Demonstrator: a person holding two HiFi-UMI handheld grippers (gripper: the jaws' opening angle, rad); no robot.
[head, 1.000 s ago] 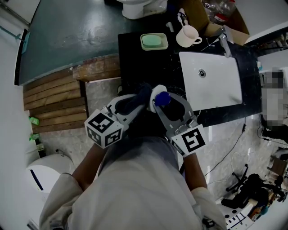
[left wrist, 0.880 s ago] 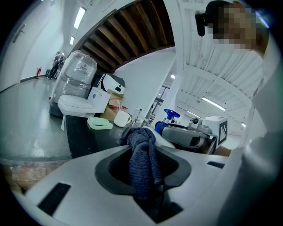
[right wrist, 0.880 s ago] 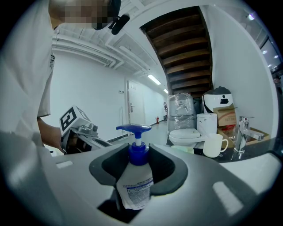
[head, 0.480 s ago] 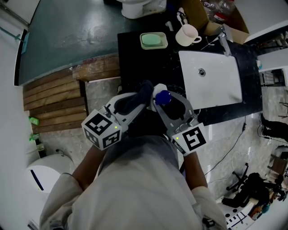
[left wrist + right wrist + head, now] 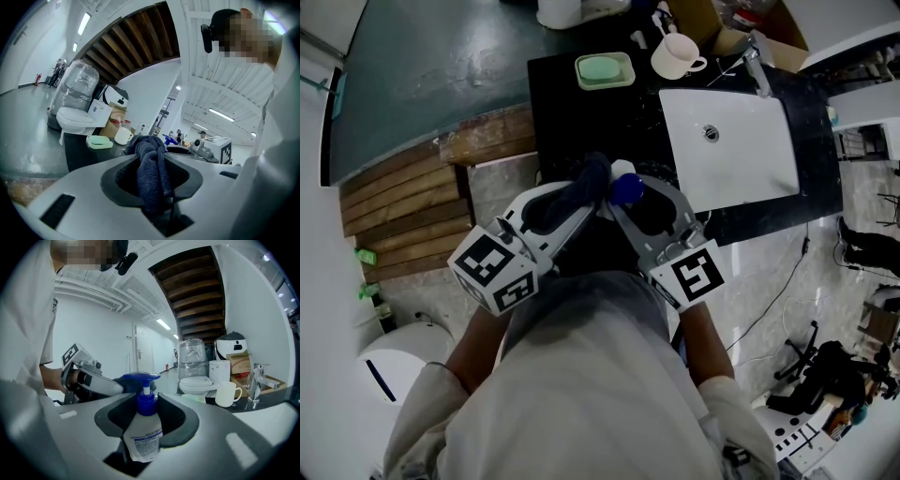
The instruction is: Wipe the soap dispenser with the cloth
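Cloth (image 5: 589, 176) just left of soap dispenser (image 5: 626, 188); sink (image 5: 741, 169) beyond, right.

Black counter (image 5: 581, 131), inset white sink (image 5: 741, 164); soap dish (image 5: 604, 69), mug (image 5: 675, 56) on top

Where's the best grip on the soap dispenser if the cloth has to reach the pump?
On the white body of the soap dispenser, below the blue collar, coming in level from the side. The right gripper holds it that way: bottle upright, pump standing clear above the jaws, so the cloth can likely reach it.
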